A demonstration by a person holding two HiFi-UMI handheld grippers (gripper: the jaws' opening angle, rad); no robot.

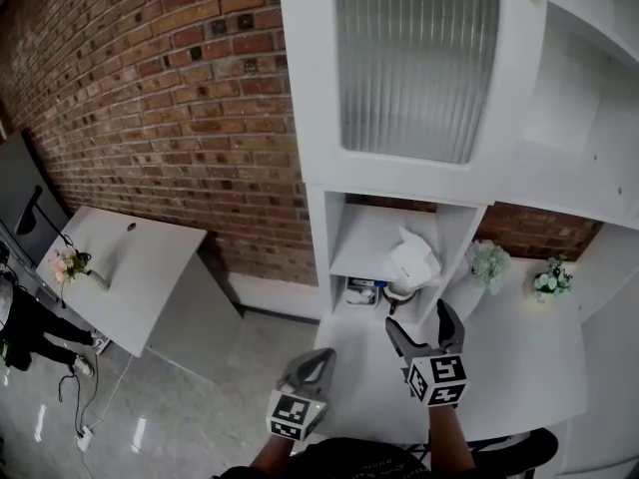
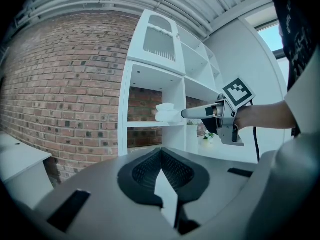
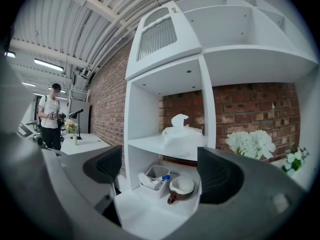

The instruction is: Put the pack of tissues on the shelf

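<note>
1. My right gripper (image 1: 420, 323) has its jaws spread wide with nothing between them. It is aimed at the white shelving unit (image 1: 321, 230).
2. The pack of tissues (image 3: 182, 134) sits on the middle shelf board (image 3: 143, 145) of the narrow open bay. One sheet pokes up from its top. No jaw of mine is touching it in the right gripper view.
3. My left gripper (image 2: 160, 158) is held lower and further back. Its pads meet at the tips and it has hold of nothing.
4. Below the tissues, on the desk surface inside the same bay, I see a small clear tray (image 3: 153, 177) and just beside it a brown-and-white mug (image 3: 180, 187).
5. White flowers (image 3: 251, 143) stand to the right of the bay, in front of the brick wall (image 1: 150, 98).
6. A person (image 3: 50, 118) stands far off to the left, near a white table (image 1: 125, 272).
</note>
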